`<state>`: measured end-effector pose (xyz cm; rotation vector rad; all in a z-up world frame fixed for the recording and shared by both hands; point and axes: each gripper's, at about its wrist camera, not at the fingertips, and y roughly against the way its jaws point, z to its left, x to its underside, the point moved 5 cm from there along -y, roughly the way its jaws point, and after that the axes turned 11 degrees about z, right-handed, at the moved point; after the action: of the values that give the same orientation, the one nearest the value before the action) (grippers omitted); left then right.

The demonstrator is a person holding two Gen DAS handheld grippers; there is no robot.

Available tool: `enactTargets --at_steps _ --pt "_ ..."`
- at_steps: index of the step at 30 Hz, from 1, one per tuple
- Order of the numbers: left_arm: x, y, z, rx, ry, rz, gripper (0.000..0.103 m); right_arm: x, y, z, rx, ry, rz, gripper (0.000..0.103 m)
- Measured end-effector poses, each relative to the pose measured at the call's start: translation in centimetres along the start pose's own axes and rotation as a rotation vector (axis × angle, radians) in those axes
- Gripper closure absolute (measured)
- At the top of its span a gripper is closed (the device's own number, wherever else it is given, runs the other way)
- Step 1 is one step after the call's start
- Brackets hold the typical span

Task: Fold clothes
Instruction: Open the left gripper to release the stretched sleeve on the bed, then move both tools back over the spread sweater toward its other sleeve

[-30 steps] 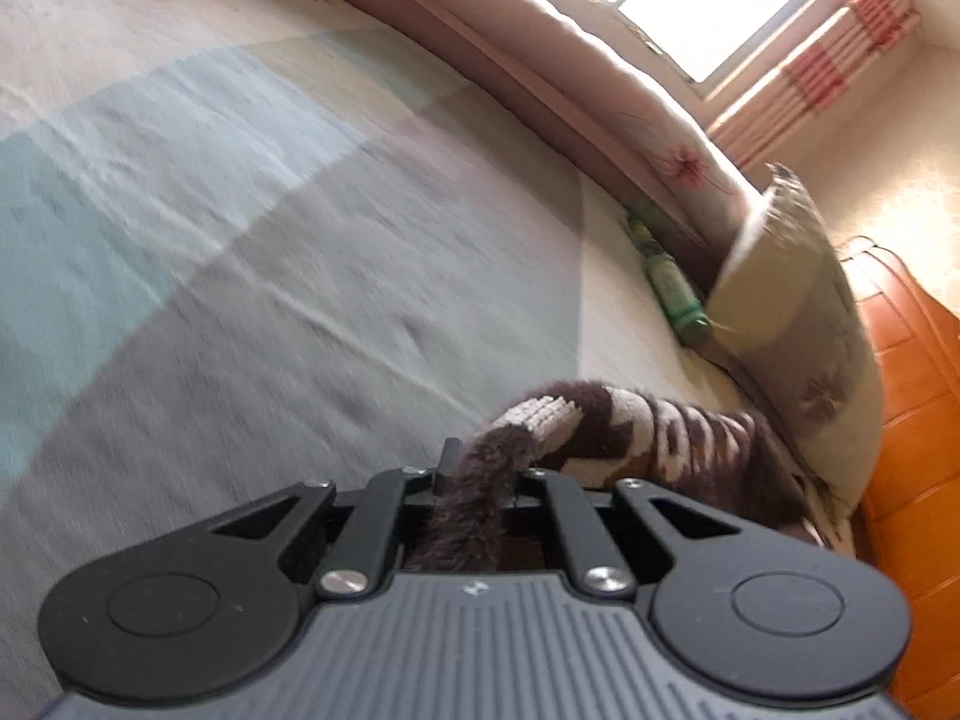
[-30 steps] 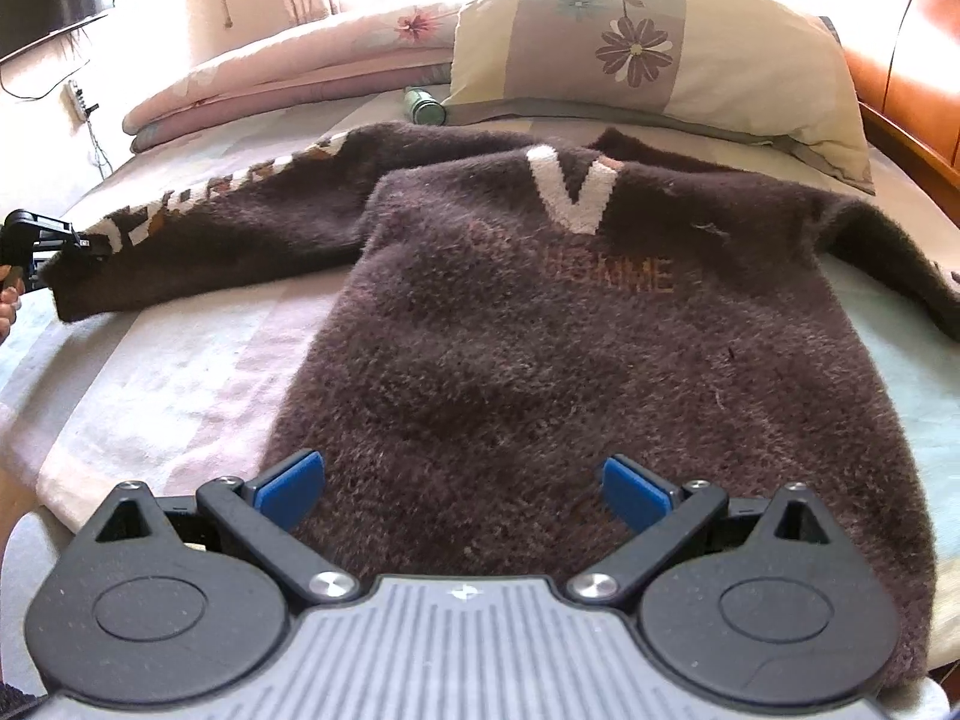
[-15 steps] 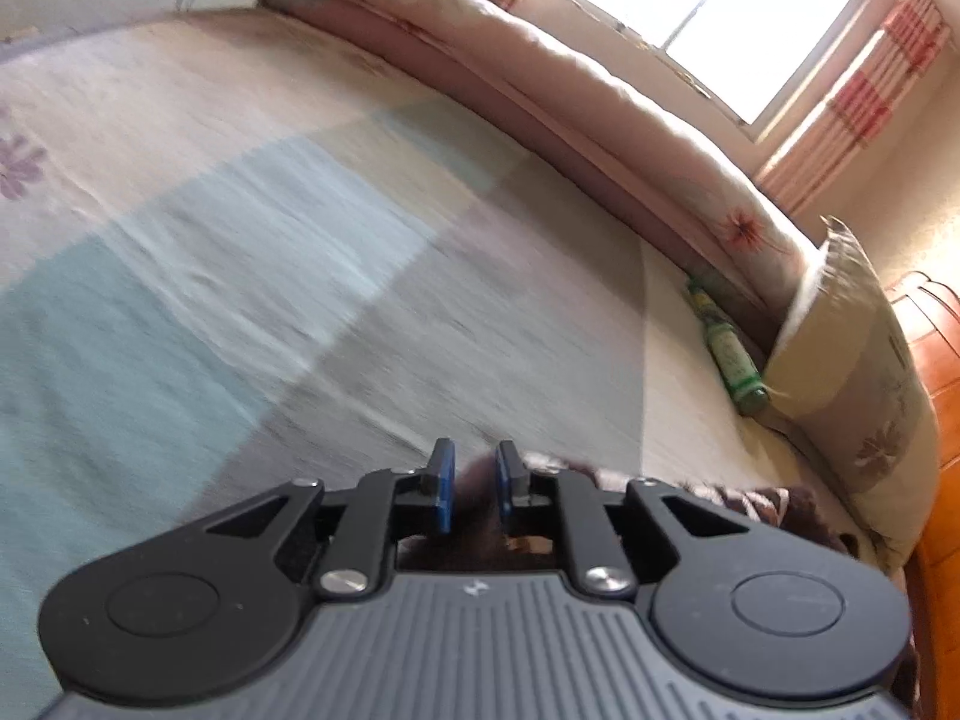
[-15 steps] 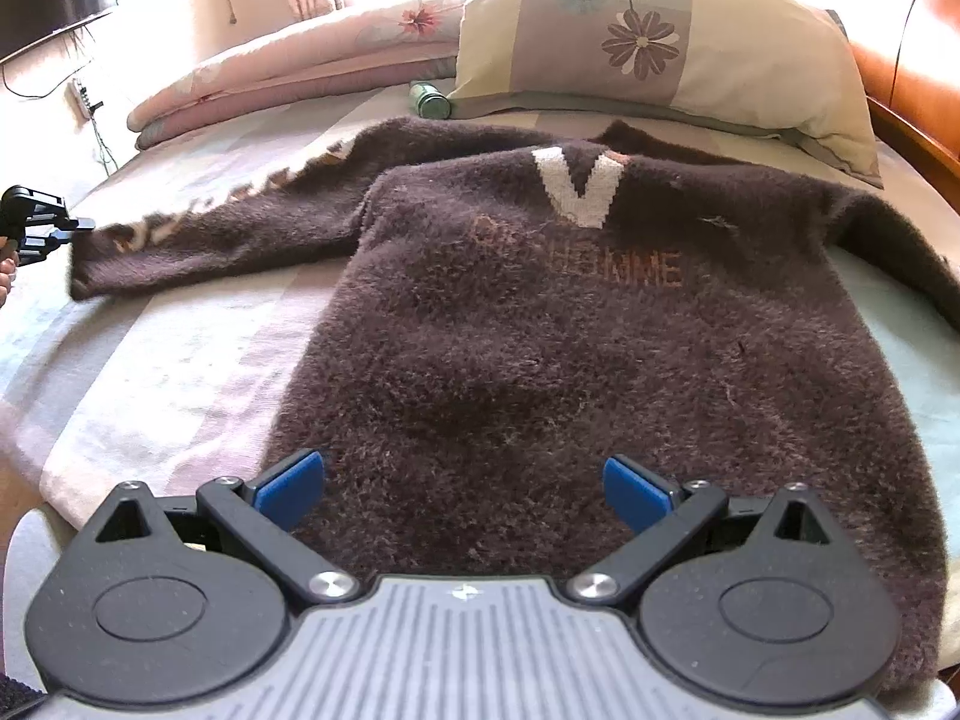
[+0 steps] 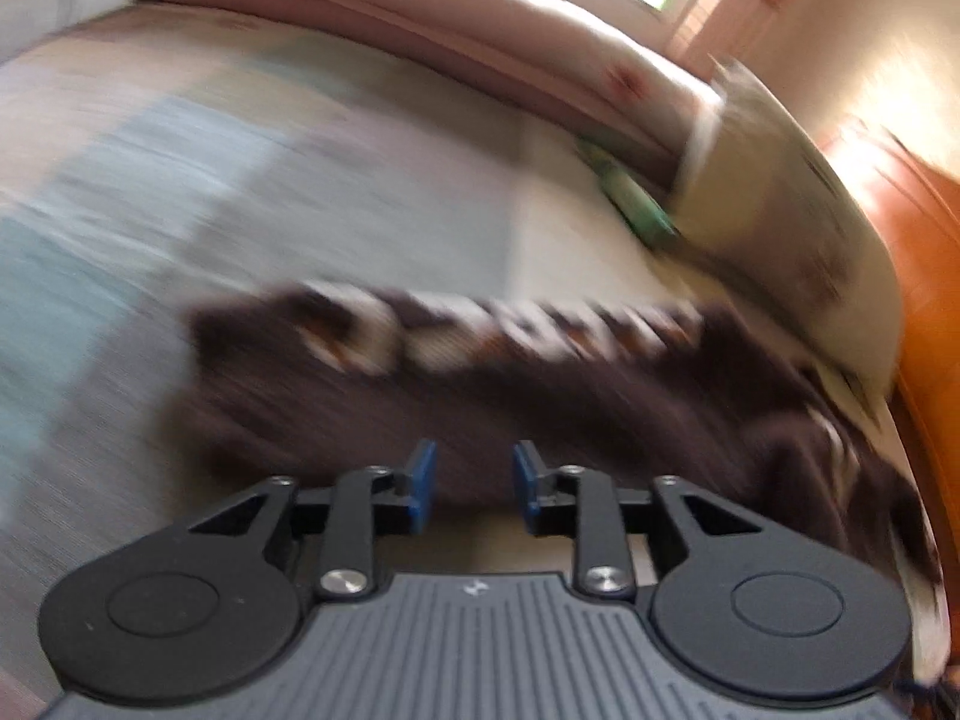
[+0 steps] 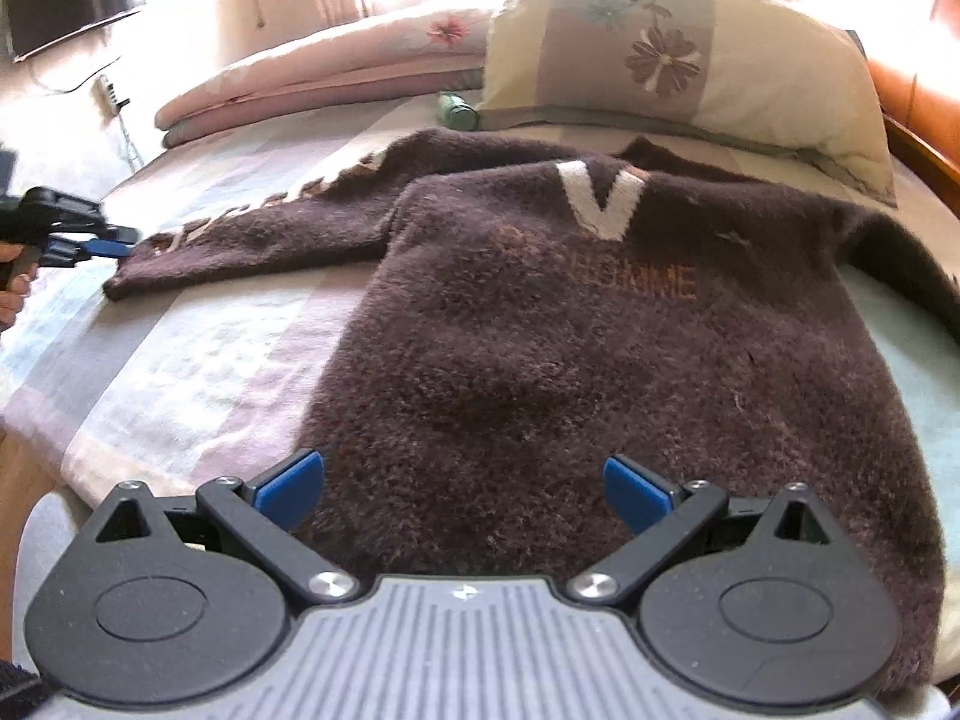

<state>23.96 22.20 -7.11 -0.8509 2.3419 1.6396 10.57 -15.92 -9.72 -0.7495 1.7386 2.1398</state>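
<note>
holding our left gripper (image 6: 111, 249) just off the cuff of the sweater sleeve (image 6: 258, 237), blue pads parted, nothing between them; left wrist view is motion-blurred, the gap between the pads (image 5: 420, 483) clear. the brown sweater (image 6: 600, 360) lies flat, front up, on the bed sheet (image 6: 180, 372): fuzzy, nubby knit, white v at the collar, faint lettering below, cream pattern along the sleeve's upper edge. sheet is pale, blocky, woven. a green bottle (image 6: 459, 111) lies beside the puffy floral pillow (image 6: 678, 54). our right gripper (image 6: 465, 489) hovers over the hem, blue pads spread wide, gripping nothing.
</note>
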Motion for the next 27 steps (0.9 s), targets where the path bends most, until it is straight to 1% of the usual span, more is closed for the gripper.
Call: enactTargets --at_steps 3,4,7,9,12,13,15,17,18,20,22,23,26,27 --pt "1.7 -1.8 -4.4 0.039 -0.07 0.058 0.065 0.2 0.2 0.6 -0.013 0.033 -0.001 0.001" --pt "2.2 -2.4 -5.7 0.055 -0.086 0.073 0.063 0.2 0.3 0.9 -0.009 0.048 -0.002 0.001" --pt "3.7 -4.0 -9.2 0.084 -0.133 0.099 0.057 -0.3 -0.3 2.3 0.045 0.14 0.011 0.0" --pt "4.7 -5.1 -11.3 0.07 -0.184 0.112 0.054 -1.0 -1.1 3.5 0.098 0.234 0.021 0.0" --pt "6.2 -6.4 -13.4 0.037 -0.235 0.138 0.051 -2.3 -3.5 4.9 0.154 0.324 0.072 0.0" --pt "6.7 -6.6 -13.8 0.034 -0.237 0.143 0.049 -2.6 -4.4 5.4 0.159 0.343 0.103 0.0" --pt "7.6 -6.6 -14.3 0.046 -0.239 0.143 0.045 -2.7 -5.8 6.1 0.18 0.381 0.153 0.0" --pt "8.6 -6.6 -14.8 0.064 -0.245 0.148 0.04 -2.7 -6.6 6.2 0.229 0.419 0.167 0.0" --pt "9.0 -6.7 -15.0 0.066 -0.253 0.153 0.04 -2.8 -6.7 6.0 0.26 0.428 0.164 0.0" --pt "9.8 -6.8 -15.3 0.069 -0.271 0.162 0.04 -3.3 -6.4 4.9 0.271 0.4 0.161 0.0" --pt "10.4 -6.9 -15.5 0.09 -0.273 0.173 0.04 -3.9 -5.7 3.1 0.288 0.363 0.148 0.0" --pt "10.5 -7.0 -15.6 0.112 -0.266 0.181 0.039 -4.2 -5.3 2.2 0.296 0.349 0.142 0.0" --pt "10.6 -7.6 -16.1 0.221 -0.231 0.219 0.036 -4.7 -4.4 -0.7 0.325 0.295 0.128 0.0" --pt "10.6 -7.8 -16.4 0.236 -0.232 0.226 0.035 -5.0 -4.2 -1.8 0.332 0.269 0.122 0.0"
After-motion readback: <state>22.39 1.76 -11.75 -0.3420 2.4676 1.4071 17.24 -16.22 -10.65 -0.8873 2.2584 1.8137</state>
